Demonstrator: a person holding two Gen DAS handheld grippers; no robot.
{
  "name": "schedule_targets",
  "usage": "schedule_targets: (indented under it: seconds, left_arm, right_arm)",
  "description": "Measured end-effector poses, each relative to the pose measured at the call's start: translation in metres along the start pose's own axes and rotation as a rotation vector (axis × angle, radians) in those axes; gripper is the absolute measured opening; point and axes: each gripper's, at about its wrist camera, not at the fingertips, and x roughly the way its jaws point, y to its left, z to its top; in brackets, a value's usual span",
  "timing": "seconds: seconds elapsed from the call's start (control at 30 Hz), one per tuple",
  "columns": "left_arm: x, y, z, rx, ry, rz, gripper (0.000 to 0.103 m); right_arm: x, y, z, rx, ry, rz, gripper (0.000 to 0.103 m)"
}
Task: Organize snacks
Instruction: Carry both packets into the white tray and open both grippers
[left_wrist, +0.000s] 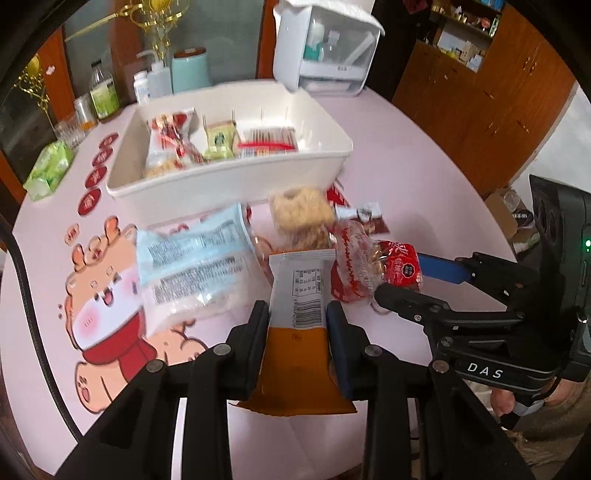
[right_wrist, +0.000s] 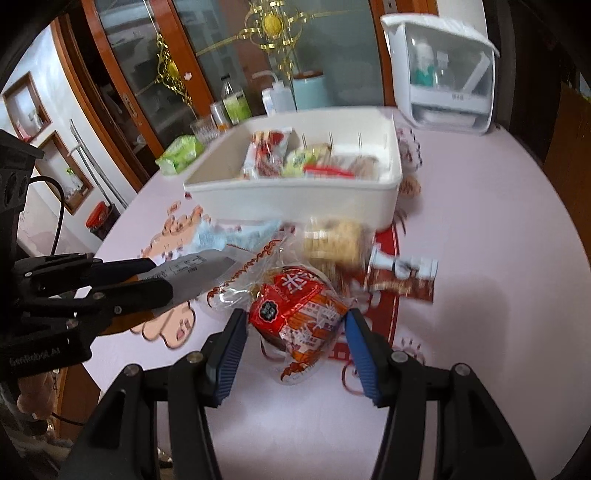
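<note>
My left gripper (left_wrist: 297, 317) is shut on an orange and white snack bar packet (left_wrist: 299, 321), held above the table; it also shows in the right wrist view (right_wrist: 195, 275). My right gripper (right_wrist: 295, 325) has its jaws around a red and clear snack bag (right_wrist: 299, 314), which also shows in the left wrist view (left_wrist: 391, 271); the pads look to touch its sides. A white bin (left_wrist: 229, 184) behind holds several snacks. Loose on the table lie a blue and white packet (left_wrist: 192, 258), a puffed rice cake pack (left_wrist: 301, 214) and a brown sachet (right_wrist: 402, 284).
The round table has a pink cloth with cartoon prints (left_wrist: 107, 295). A white dispenser box (left_wrist: 325, 48) stands at the back. Bottles, glasses and a teal canister (left_wrist: 190, 70) line the far left, with a green tissue pack (left_wrist: 50, 168). Wooden cabinets stand right.
</note>
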Motion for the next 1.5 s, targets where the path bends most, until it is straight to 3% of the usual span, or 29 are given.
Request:
schedule_targets:
  seconds: [0.47, 0.77, 1.1, 1.5]
  left_arm:
    - [-0.059, 0.03, 0.094, 0.03, -0.227, 0.114, 0.031]
    - [-0.073, 0.055, 0.165, 0.022, -0.332, 0.208, 0.031]
    - [-0.051, 0.077, 0.217, -0.004, -0.366, 0.244, 0.031]
    - [0.016, 0.105, 0.234, -0.069, -0.279, 0.231, 0.031]
  right_arm:
    - [-0.042, 0.02, 0.109, -0.12, -0.244, -0.084, 0.055]
    - [-0.049, 0.027, 0.179, -0.107, -0.368, -0.176, 0.055]
    - [-0.014, 0.016, 0.212, -0.034, -0.365, -0.207, 0.056]
    - [0.052, -0.008, 0.219, 0.03, -0.248, -0.242, 0.056]
